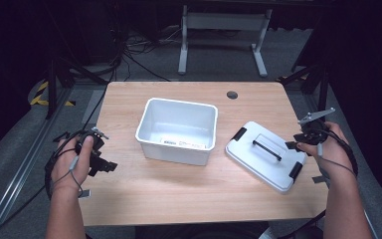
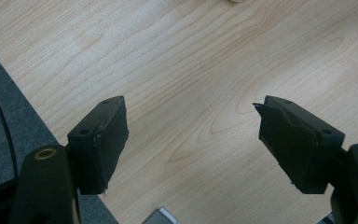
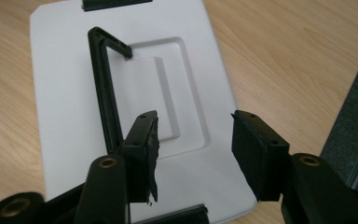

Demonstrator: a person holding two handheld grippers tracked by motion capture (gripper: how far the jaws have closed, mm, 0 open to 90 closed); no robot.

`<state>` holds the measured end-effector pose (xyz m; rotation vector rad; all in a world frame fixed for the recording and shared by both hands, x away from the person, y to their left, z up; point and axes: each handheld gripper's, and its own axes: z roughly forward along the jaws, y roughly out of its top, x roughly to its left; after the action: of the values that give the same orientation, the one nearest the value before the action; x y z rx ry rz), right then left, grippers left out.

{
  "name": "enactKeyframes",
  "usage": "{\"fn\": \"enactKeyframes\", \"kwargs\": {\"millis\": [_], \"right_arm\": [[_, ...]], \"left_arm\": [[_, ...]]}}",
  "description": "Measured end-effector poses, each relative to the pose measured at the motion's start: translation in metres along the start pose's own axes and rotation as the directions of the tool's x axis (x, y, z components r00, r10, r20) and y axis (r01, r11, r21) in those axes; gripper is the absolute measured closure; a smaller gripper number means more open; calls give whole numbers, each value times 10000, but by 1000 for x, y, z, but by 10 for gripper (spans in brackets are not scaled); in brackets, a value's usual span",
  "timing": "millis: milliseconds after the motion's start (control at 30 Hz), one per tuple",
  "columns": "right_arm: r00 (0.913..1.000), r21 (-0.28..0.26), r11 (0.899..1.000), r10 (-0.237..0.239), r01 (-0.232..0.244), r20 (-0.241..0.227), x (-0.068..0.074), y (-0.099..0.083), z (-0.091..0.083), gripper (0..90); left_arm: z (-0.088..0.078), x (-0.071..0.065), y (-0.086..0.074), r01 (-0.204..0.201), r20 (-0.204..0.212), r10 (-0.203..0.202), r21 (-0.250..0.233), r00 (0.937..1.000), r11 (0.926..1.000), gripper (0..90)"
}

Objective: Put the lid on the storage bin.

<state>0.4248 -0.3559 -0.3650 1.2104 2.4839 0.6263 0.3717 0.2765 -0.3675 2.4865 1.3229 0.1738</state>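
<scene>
High view: a white bin (image 1: 178,130) stood open at the centre of the wooden bench (image 1: 179,194), with a white lid (image 1: 267,155) lying flat just beside it on the right. The left gripper (image 1: 97,154) was near the bench's left edge; the right gripper (image 1: 304,141) was at the lid's right end.

Left gripper view: jaws were spread wide above bare wood.

Right gripper view: jaws were apart above the lid, near its raised black handle (image 3: 103,88).
</scene>
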Motion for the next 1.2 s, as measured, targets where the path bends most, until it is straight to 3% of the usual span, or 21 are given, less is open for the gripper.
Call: {"fn": "enactKeyframes", "kwargs": {"millis": [100,267,467,533,667,733,800,900,1067,1200], "right_arm": [[10000,33,10000,-88,88,-2,2,0,4,491],[9993,-393,9992,-31,16,-383,11,8,4,496],[9989,-607,9976,-351,331,-324,24,18,5,498],[9970,-693,9957,-644,613,-433,29,22,8,496],[9933,-716,9936,-924,874,-700,37,29,18,484],[9915,-624,9927,-1076,1031,-728,40,32,24,476],[9894,-615,9907,-1257,1213,-732,42,34,30,446],[9870,-432,9888,-1458,1431,-674,45,36,41,427],[9863,-30,9905,-1372,1375,-917,49,37,57,427],[9835,446,9869,-1496,1548,-1019,51,36,66,499]], "left_arm": [[-2,-1,0,87,-163,-92,-316,9998,9995,227],[-6,-6,1,-293,-140,281,-952,9995,9950,200],[-1,-12,2,-323,-244,313,-404,9992,9987,203],[0,-14,3,-516,-142,511,-327,9986,9981,217],[1,-18,2,-171,-176,164,-381,9997,9991,195],[0,-18,1,-350,-313,344,-201,9989,9992,185],[1,-19,0,-443,-124,442,-78,9989,9990,186],[1,-21,0,-477,425,485,-184,9979,9987,179],[0,-25,0,-732,274,735,-121,9969,9972,178],[-1,-24,0,-750,169,753,-167,9970,9970,178]]}}
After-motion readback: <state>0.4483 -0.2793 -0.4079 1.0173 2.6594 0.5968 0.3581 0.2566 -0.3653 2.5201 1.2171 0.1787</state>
